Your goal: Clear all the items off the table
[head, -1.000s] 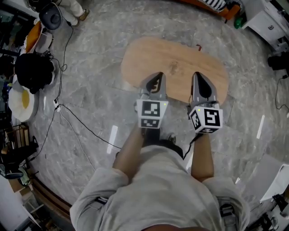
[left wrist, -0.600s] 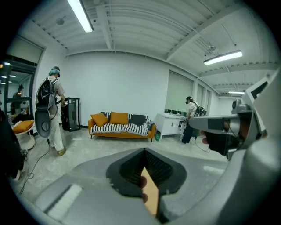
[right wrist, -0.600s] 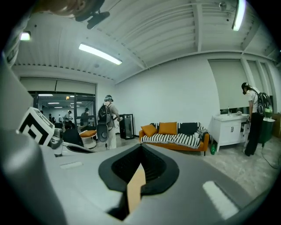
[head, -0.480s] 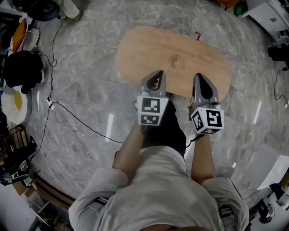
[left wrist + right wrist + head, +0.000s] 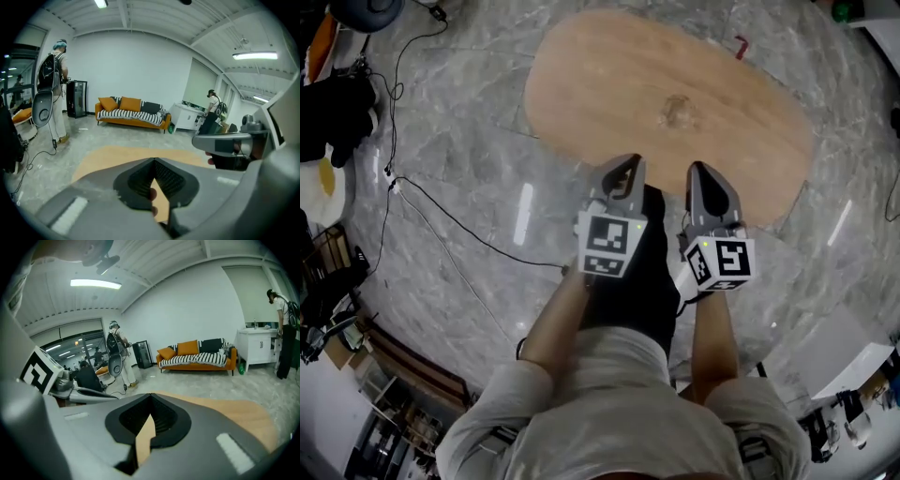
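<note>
Over the near edge of the oval wooden table (image 5: 609, 84), left gripper (image 5: 622, 169) and right gripper (image 5: 701, 174) hang closed and empty; the top looks bare, its central mark (image 5: 678, 111) probably a knot, nothing to grasp

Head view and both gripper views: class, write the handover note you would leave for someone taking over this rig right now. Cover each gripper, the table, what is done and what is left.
Left gripper: jaws together, nothing between them, held over the near edge of the table.
Right gripper: jaws together, empty, beside the left one at the same edge.
Table: an oval wooden top with no items showing on it, only a dark knot in the wood.
Done: the clearing looks complete.
Left: probably nothing on the table. A small red thing lies on the floor past the far edge; what it is cannot be told.
</note>
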The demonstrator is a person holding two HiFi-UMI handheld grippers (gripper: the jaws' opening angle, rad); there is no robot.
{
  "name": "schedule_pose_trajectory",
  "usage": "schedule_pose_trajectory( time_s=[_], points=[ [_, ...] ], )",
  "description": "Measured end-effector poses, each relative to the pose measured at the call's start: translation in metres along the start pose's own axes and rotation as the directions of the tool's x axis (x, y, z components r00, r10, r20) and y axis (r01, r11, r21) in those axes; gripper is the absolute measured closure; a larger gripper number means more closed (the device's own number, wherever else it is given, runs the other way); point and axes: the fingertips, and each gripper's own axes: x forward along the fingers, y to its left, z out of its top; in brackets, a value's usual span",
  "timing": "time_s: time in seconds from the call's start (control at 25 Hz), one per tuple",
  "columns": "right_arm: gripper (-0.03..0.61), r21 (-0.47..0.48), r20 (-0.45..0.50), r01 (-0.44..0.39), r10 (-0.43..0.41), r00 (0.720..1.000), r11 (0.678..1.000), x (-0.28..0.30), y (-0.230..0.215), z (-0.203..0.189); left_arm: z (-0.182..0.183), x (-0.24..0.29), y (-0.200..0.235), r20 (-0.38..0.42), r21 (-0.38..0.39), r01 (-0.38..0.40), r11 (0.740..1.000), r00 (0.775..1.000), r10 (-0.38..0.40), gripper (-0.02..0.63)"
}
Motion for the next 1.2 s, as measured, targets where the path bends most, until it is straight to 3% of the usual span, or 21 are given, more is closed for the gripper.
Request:
schedule_pose_trajectory(
  time_s=[0.2,0.68,1.0,1.2],
  points=[
    [0.572,0.001,-0.078,-0.06,0.059,0.995,0.998,0.048,-0.029,-0.044,-0.034,0.06,0.011,-0.049,-0.028,-0.007,1.0,0.999,0.005,0.594],
    [0.572,-0.019,-0.181,-0.144,0.138,0.974,0.989,0.111,-0.047,-0.11,-0.098,0.109,0.026,-0.15,-0.075,0.005,0.997,0.989,-0.017,0.594],
    [0.572,-0.122,-0.285,-0.11,0.071,0.956,0.986,0.131,-0.079,-0.126,-0.116,0.129,0.038,-0.199,-0.122,-0.012,0.993,0.98,-0.013,0.594],
    [0.572,-0.174,-0.394,-0.125,0.048,0.918,0.977,0.15,-0.102,-0.139,-0.13,0.154,0.038,-0.241,-0.163,0.001,0.987,0.97,-0.041,0.594]
  ],
)
